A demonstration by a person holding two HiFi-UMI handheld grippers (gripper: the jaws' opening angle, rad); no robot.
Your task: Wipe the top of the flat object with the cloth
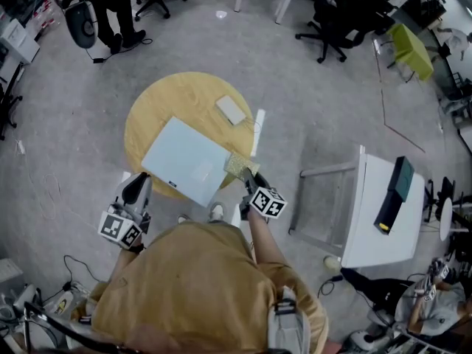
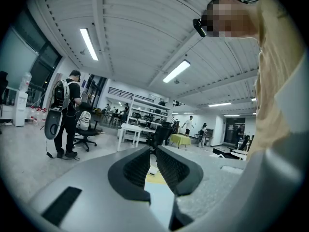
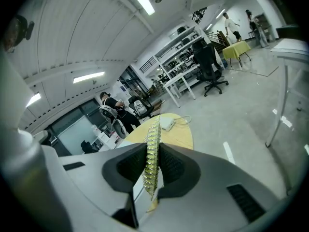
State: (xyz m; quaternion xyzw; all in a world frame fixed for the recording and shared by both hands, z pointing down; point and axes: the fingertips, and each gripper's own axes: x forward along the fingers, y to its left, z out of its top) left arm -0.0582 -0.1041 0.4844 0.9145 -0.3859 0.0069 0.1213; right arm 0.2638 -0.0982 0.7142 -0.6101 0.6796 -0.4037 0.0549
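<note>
1. Closest to us, at the bottom of the head view, is the tan shirt (image 1: 192, 286) of the one who holds the tools.
2. The left gripper (image 1: 137, 186) is at the lower left of the middle, just off the edge of the round yellow desk (image 1: 162, 102). In the left gripper view we see only a thin gap between its jaws, and nothing is in that gap.
3. The right gripper (image 1: 248, 178) is just right of the middle. Its jaws are squeezed on the cloth (image 1: 240, 165), which is yellow-green. In the right gripper view the cloth stands on its edge between the jaws and sticks out past their tips.
4. The cloth is at the right corner of the flat board (image 1: 184, 159). We cannot tell if it touches the board.
5. The flat board is pale blue. It lies in the middle of the picture, on the near half of the round yellow desk.
6. Behind the board, at the upper right of the same desk, lies a small white box (image 1: 231, 110), apart from the board.
7. At the right of the picture is a white desk (image 1: 369, 220) with a long dark thing (image 1: 394, 186) on it.
8. Far off, at the top, are black chairs (image 1: 332, 28) and a yellow-green table (image 1: 411, 50). A standing person (image 1: 114, 6) in dark clothes is at the top left.
</note>
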